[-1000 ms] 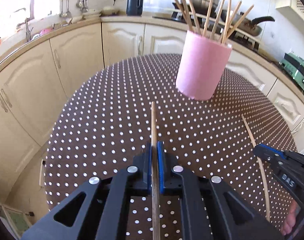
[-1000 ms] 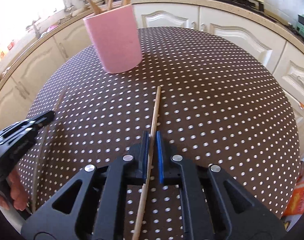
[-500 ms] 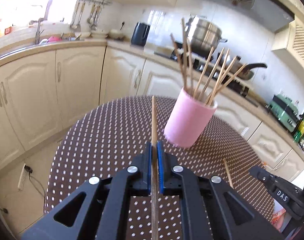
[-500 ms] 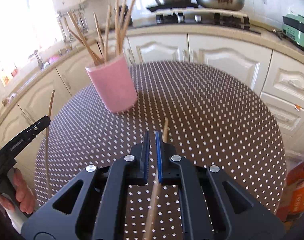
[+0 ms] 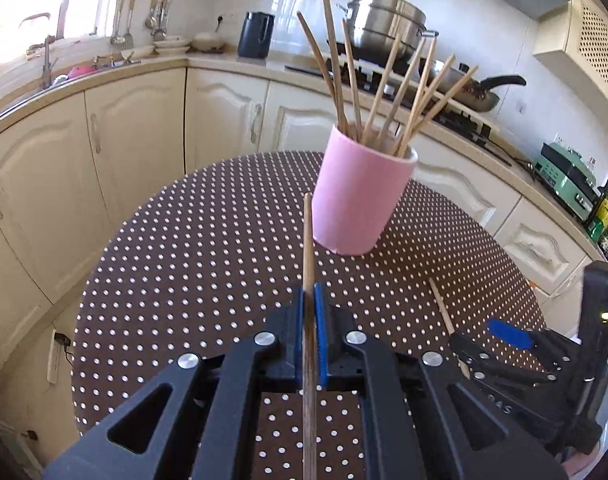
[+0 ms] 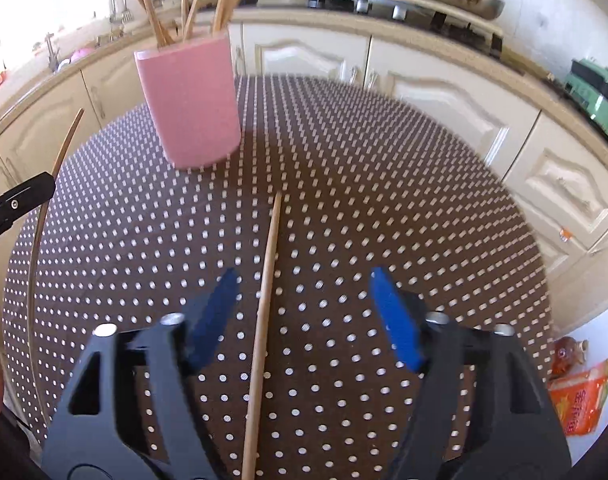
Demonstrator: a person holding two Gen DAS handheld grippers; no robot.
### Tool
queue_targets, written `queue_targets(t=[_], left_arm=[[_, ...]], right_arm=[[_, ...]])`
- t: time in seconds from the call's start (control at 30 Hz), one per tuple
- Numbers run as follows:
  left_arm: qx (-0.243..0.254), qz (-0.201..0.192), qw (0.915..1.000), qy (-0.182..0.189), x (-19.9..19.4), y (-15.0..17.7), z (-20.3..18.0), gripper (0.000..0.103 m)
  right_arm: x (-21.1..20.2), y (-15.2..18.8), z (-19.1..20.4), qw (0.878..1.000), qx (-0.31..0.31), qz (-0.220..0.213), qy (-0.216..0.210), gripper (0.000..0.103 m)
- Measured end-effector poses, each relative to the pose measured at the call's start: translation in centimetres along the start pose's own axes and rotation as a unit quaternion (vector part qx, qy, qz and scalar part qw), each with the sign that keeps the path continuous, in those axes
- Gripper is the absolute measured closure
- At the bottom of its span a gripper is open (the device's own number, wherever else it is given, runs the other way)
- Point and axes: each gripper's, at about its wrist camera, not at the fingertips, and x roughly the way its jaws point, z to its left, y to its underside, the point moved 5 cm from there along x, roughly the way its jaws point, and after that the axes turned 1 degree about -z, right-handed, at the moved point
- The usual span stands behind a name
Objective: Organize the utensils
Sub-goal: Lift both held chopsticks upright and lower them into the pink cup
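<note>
left tool (image 5: pixel 311 300): tilted down, pressed together, pinching chopstick (image 5: pixel 308 240) pointing toward cup (image 5: pixel 360 200) ahead | right tool (image 6: pixel 304 312): tilted down, jaws just spreading, stick (image 6: pixel 265 280) loose between on counter (image 6: pixel 384 200)

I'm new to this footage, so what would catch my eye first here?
The pink cup bristling with chopsticks, upright at the far side of the dotted table. Next, the left tongs clamped on one chopstick. The right tongs have just been opening, with a chopstick loose between the jaws.
</note>
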Motion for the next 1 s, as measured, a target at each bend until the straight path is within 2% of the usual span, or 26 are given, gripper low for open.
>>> queue_targets(t=[0.07, 0.13, 0.17, 0.3, 0.53, 0.63, 0.7, 0.77, 0.87, 1.0], left_arm=[[0.004, 0.009, 0.9999, -0.008, 0.5, 0.2, 0.0, 0.097], [0.004, 0.018, 0.9997, -0.013, 1.0, 0.4, 0.0, 0.097], [0.003, 0.023, 0.9996, -0.014, 1.3, 0.5, 0.0, 0.097], [-0.001, 0.032, 0.9994, -0.01, 1.7, 0.5, -0.3, 0.097], [-0.003, 0.013, 0.9998, -0.013, 0.8, -0.8, -0.8, 0.097], [0.001, -0.015, 0.9998, -0.016, -0.4, -1.8, -1.1, 0.097], [0.0, -0.027, 0.9996, -0.013, -0.9, -2.4, -1.2, 0.097], [0.001, -0.041, 0.9991, -0.009, -1.5, -3.1, -1.5, 0.097], [0.001, -0.058, 0.9983, -0.008, -2.3, -4.1, -1.9, 0.097], [0.003, -0.101, 0.9949, 0.0, -4.2, -5.4, -2.4, 0.097]], right_arm=[[0.2, 0.3, 0.0, 1.0, 0.0, -0.013, 0.002, 0.065], [0.0, 0.3, 0.3, 1.0, -0.004, -0.017, -0.008, 0.088], [0.0, 0.3, 0.3, 1.0, -0.006, -0.017, -0.009, 0.095], [0.1, 0.2, -0.4, 0.999, 0.019, -0.019, -0.031, 0.097], [-3.7, -1.8, -0.4, 0.993, 0.055, -0.089, -0.06, 0.097], [-6.1, -2.7, -0.4, 0.986, 0.079, -0.122, -0.077, 0.097], [-8.6, -3.7, -0.1, 0.979, 0.083, -0.167, -0.083, 0.097], [-10.1, -4.6, 0.3, 0.974, 0.079, -0.194, -0.082, 0.097], [-11.4, -5.5, 0.5, 0.969, 0.084, -0.217, -0.086, 0.097], [-12.5, -6.6, 0.9, 0.964, 0.079, -0.238, -0.087, 0.097]])
